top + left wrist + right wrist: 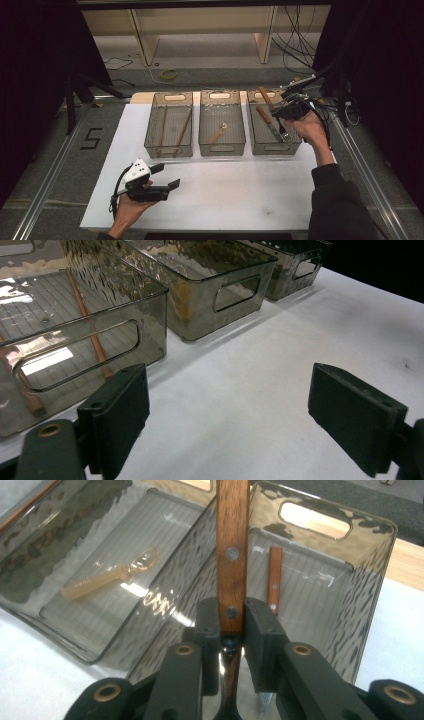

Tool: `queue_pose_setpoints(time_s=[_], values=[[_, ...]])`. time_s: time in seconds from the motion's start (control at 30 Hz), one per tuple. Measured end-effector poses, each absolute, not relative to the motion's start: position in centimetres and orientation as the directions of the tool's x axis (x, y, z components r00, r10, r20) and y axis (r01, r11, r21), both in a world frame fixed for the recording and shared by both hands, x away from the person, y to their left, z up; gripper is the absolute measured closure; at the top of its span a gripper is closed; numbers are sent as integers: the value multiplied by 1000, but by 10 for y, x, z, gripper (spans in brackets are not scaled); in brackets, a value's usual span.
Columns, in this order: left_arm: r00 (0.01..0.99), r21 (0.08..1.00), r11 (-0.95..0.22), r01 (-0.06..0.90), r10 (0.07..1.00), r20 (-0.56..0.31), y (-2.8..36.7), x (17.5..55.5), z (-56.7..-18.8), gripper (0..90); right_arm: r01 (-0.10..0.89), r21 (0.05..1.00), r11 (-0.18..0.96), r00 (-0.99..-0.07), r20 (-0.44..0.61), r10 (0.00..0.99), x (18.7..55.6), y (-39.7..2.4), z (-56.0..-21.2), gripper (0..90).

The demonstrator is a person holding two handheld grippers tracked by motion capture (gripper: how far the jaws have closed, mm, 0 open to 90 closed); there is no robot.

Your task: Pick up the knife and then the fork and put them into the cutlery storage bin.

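Observation:
My right gripper (279, 110) hovers over the right-hand bin (275, 148), shut on a wooden-handled utensil (265, 96). In the right gripper view its pads (260, 630) clamp the riveted wooden handle (232, 555) near its lower end, with dark metal below the grip. A second wooden-handled knife (270, 125) lies inside that bin (360, 595). My left gripper (166, 176) rests low over the white sheet at the front left, open with nothing between its fingers (117, 420).
Three smoky clear bins stand in a row on the white sheet (225, 190). The left bin (168, 148) holds two brown chopsticks (183, 131). The middle bin (222, 148) holds a pale spoon (218, 133). Cables and a shelf lie beyond the table.

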State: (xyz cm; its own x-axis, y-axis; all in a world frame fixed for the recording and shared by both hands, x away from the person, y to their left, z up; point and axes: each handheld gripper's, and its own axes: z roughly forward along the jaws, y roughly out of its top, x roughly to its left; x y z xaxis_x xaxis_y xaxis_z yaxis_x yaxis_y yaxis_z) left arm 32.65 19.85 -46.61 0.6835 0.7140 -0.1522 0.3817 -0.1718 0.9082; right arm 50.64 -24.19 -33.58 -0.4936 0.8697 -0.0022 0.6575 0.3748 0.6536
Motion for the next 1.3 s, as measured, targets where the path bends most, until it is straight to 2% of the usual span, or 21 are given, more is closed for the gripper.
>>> queue_pose_setpoints(time_s=[1.3], values=[[684,909,-169,381,713,-154,199,326,-466,160,706,621,340,-435,2,900,549,-244,-354,780]])
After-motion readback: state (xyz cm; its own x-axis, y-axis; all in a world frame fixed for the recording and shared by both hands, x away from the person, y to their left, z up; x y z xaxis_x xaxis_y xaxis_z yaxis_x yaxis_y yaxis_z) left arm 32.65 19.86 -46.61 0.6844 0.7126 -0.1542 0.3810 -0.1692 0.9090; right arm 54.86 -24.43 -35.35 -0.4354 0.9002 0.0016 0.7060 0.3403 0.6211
